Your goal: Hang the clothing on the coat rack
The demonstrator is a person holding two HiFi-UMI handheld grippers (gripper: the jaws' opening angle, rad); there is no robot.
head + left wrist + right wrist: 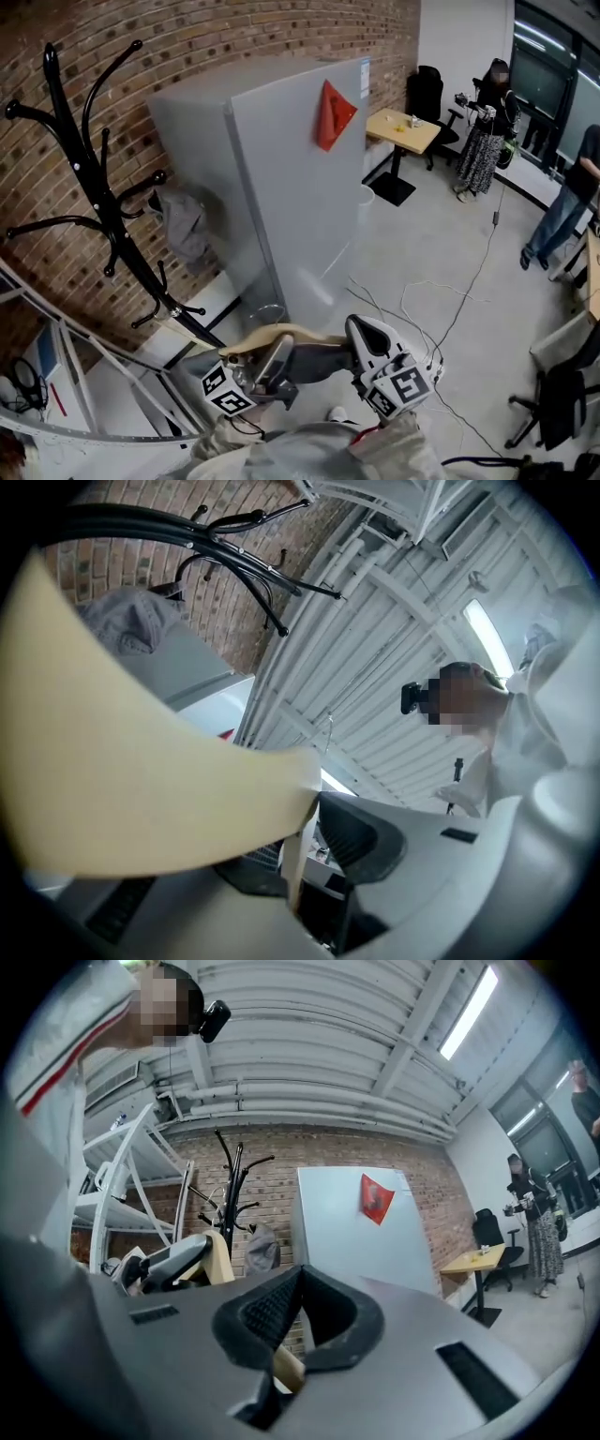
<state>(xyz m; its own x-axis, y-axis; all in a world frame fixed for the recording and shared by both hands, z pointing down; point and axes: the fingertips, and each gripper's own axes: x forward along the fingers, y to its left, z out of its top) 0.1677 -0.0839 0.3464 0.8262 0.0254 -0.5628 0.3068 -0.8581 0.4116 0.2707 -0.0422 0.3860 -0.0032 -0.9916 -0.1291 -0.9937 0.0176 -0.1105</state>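
A black coat rack stands against the brick wall, with a grey garment hanging from one of its hooks. Low in the head view I hold a pale wooden hanger between both grippers. My left gripper is shut on it; in the left gripper view the hanger fills the left side and a thin part of it runs down between the jaws of that gripper. My right gripper is shut on the other end, with a beige piece showing below its meeting pads. Rack and garment lie ahead.
A tall grey cabinet with a red triangular flag stands right of the rack. White metal shelving is at the lower left. Cables trail over the floor. A yellow table, chairs and two people are at the far right.
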